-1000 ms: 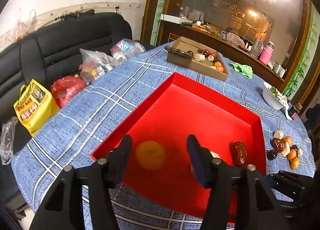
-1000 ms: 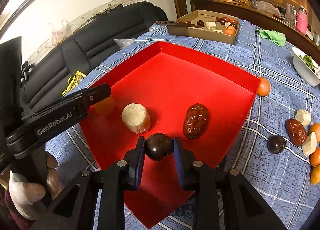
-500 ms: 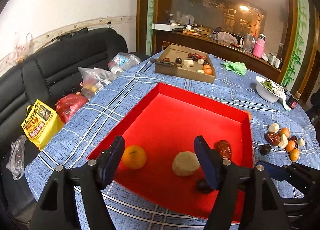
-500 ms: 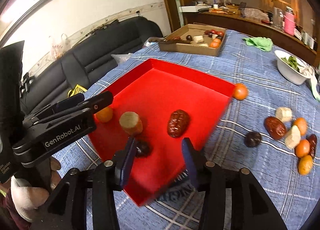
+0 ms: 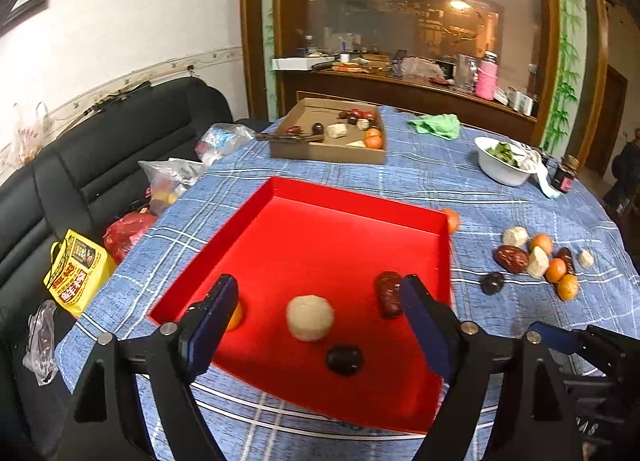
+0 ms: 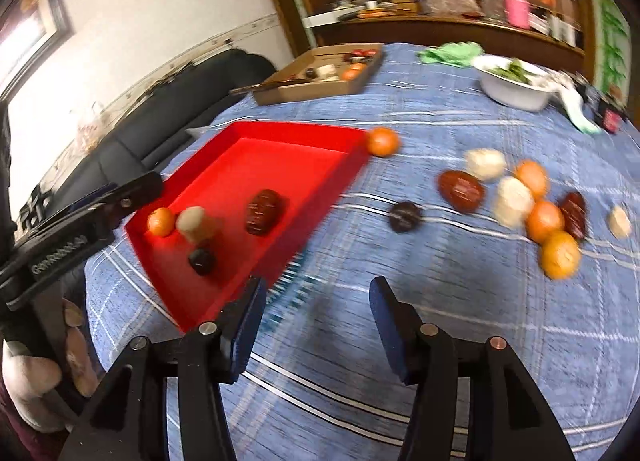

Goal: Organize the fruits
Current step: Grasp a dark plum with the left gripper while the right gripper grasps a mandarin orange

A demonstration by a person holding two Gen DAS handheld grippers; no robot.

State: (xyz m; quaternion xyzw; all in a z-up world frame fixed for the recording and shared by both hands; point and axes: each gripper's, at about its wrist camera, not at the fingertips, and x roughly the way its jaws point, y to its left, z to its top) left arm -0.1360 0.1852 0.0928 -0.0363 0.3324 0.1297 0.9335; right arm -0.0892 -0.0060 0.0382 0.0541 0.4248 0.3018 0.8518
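Left tool (image 5: 318, 311): black plastic frame, blue finger pads (image 5: 212, 321), silver pivot screws. Right tool (image 6: 316, 323): same build, one copper-toned screw. White lettering on left tool's side. Operator's hand (image 6: 44, 361): white glove.

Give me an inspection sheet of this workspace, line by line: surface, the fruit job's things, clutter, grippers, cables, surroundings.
Surface: table under a blue plaid tablecloth.
Job's things: red tray holds an orange, a pale round piece, a red date and a dark round fruit; loose fruit pile lies on the cloth to its right; one orange sits at the tray's far corner.
Clutter: cardboard box with more fruit, white bowl, green cloth.
Grippers: left gripper open over the tray; right gripper open, empty, above the cloth.
Cables: nothing seen.
Surroundings: black sofa with bags, wooden sideboard.
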